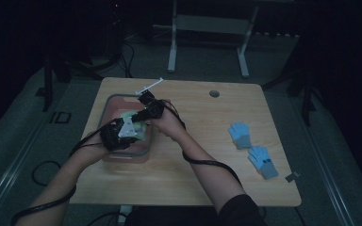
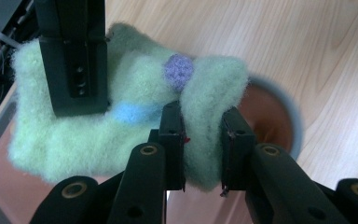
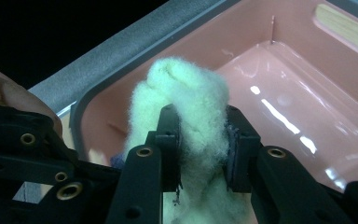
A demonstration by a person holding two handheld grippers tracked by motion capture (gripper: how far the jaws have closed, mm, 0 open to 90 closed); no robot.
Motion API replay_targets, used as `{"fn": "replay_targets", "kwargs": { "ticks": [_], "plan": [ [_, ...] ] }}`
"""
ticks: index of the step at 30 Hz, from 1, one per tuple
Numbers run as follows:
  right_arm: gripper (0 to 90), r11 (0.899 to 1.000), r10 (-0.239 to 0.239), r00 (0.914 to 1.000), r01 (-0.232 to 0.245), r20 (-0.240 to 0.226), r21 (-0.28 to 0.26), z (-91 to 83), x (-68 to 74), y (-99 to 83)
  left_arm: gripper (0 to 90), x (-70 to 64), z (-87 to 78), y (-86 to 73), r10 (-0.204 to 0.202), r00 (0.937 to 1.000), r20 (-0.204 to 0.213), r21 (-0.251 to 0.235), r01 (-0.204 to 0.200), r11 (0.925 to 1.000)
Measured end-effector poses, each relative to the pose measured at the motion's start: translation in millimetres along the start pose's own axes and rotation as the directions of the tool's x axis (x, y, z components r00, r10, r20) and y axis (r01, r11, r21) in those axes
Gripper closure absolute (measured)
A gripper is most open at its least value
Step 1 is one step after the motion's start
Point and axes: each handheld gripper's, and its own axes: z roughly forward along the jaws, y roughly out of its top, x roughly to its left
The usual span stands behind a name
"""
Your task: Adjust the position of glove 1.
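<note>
Both grippers, left [image 2: 203, 149] and right [image 3: 200, 147], clamp the fuzzy green glove [image 2: 121, 121] above the pink bin [image 3: 298, 93]; uneven pulling could slip it free.

A light wooden table [image 1: 202, 141] carries a pink tub [image 1: 111, 101] and two blue gloves [image 1: 252, 148].

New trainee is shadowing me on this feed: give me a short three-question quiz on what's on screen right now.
1. True or false: both tools grip the fuzzy green item.
2. The green item hangs above: A) the bin B) the blue gloves C) the floor.
3. What colour is the round dot on the green item?

Key: 1 true, left tool and right tool are each shut on it; 2 A; 3 purple.
</note>
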Motion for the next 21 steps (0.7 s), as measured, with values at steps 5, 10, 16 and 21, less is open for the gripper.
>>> {"fn": "replay_targets", "kwargs": {
  "ticks": [5,10,16,21],
  "plan": [
    [71.1,1.000,0.023,0.9997,-0.023,-0.006,0.010,30.6,-13.0,-0.1,74.5,13.6,21.8,-15.3,-0.024,0.9988,0.041,0.057,0.022,0.9981],
    [69.3,0.998,0.036,0.9992,-0.037,0.016,0.052,44.5,-22.2,-4.0,74.4,21.6,36.3,-17.9,-0.035,0.9951,0.093,0.107,0.025,0.9940],
    [55.6,0.995,0.020,0.9989,-0.024,0.043,0.092,43.1,-25.6,-10.7,74.0,25.4,52.7,-18.7,-0.046,0.9887,0.142,0.194,0.018,0.9809],
    [47.5,0.999,0.029,0.9987,-0.031,0.042,0.041,24.4,-30.9,-16.5,73.2,26.4,57.6,-21.1,-0.066,0.9855,0.156,0.212,0.032,0.9768]
  ]
}}
